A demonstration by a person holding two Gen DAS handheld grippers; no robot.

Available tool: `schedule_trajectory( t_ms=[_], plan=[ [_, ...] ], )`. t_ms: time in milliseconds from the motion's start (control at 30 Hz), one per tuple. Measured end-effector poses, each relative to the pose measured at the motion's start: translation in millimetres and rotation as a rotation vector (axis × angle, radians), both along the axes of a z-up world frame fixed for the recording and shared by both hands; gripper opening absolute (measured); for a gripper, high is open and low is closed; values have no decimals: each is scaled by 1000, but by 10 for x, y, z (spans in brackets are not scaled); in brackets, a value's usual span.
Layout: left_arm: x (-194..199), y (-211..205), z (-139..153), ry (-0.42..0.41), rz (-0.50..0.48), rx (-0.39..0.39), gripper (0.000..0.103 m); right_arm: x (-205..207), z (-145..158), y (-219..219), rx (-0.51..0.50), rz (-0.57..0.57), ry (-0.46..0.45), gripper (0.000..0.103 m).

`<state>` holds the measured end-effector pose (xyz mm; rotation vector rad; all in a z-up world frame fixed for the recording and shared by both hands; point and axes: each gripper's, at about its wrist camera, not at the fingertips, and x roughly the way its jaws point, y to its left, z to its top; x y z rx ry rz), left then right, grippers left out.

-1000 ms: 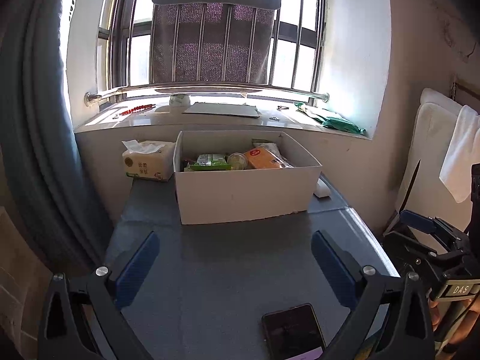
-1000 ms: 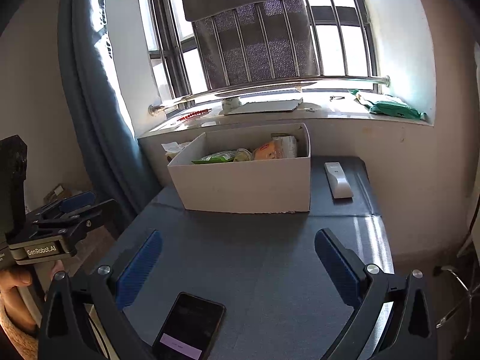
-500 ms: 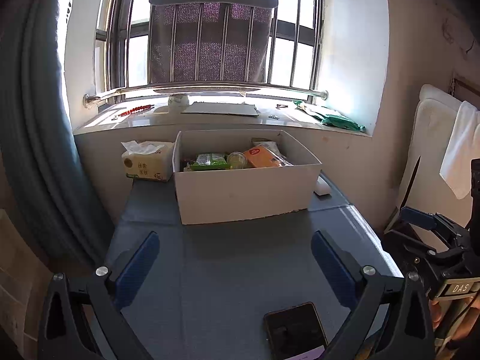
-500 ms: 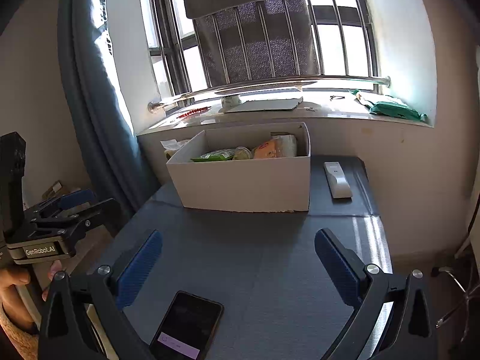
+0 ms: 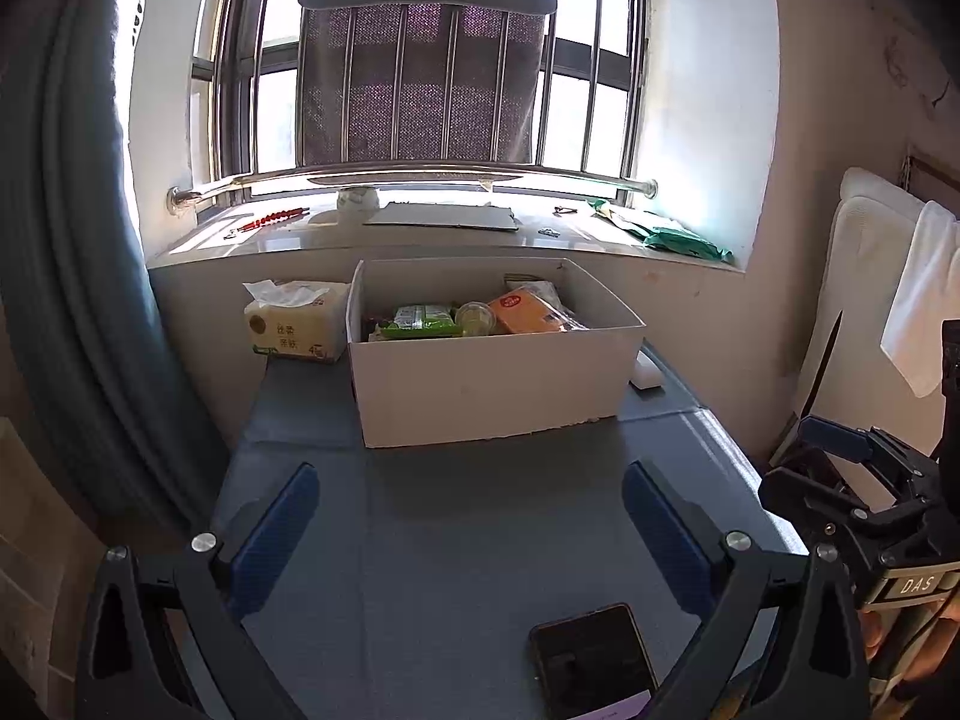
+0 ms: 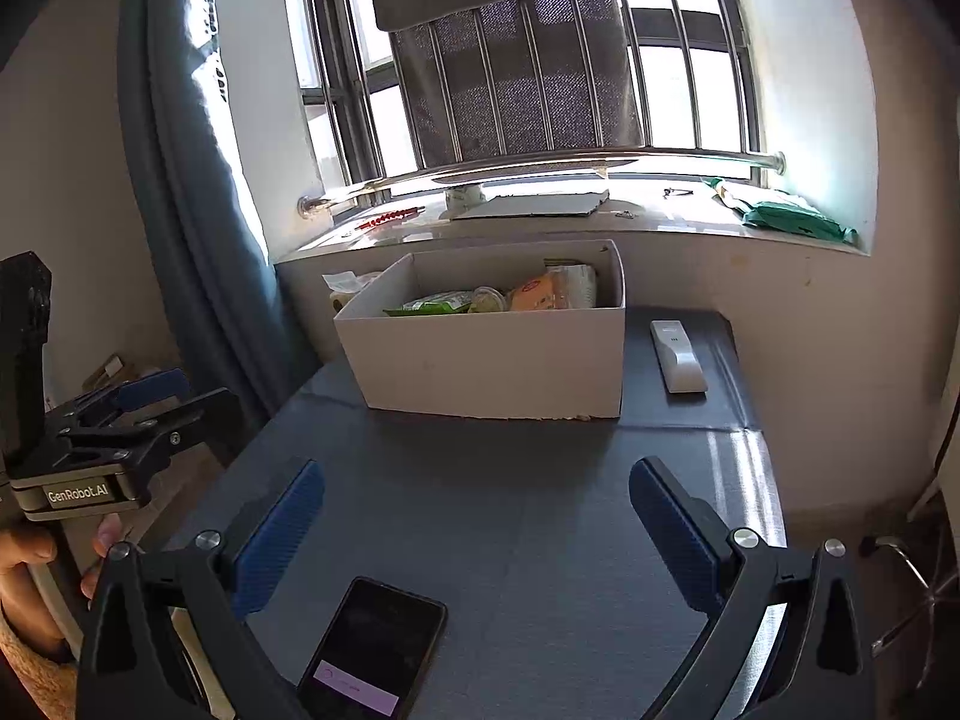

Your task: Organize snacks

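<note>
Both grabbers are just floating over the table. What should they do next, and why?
Probably move the left gripper forward toward the white box. Both it and the right gripper are open and empty, hanging short of the box, and the snacks, like the green packet and orange packet, are all inside it.

You have one box (image 5: 492, 384) ahead of your grippers, one phone (image 5: 591, 660) just below them, one tissue pack (image 5: 294, 330), one remote (image 6: 678, 354), and at least four snacks (image 5: 420, 321) inside.
</note>
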<state>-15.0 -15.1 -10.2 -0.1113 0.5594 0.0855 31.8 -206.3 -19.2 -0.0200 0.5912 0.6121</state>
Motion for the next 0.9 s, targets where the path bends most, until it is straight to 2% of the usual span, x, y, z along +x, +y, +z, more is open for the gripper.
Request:
schedule_trajectory(
  t_ms=[900],
  plan=[
    [4,15,-25,11,5,-1,103,-27,-12,17,4,11,4,103]
  ],
)
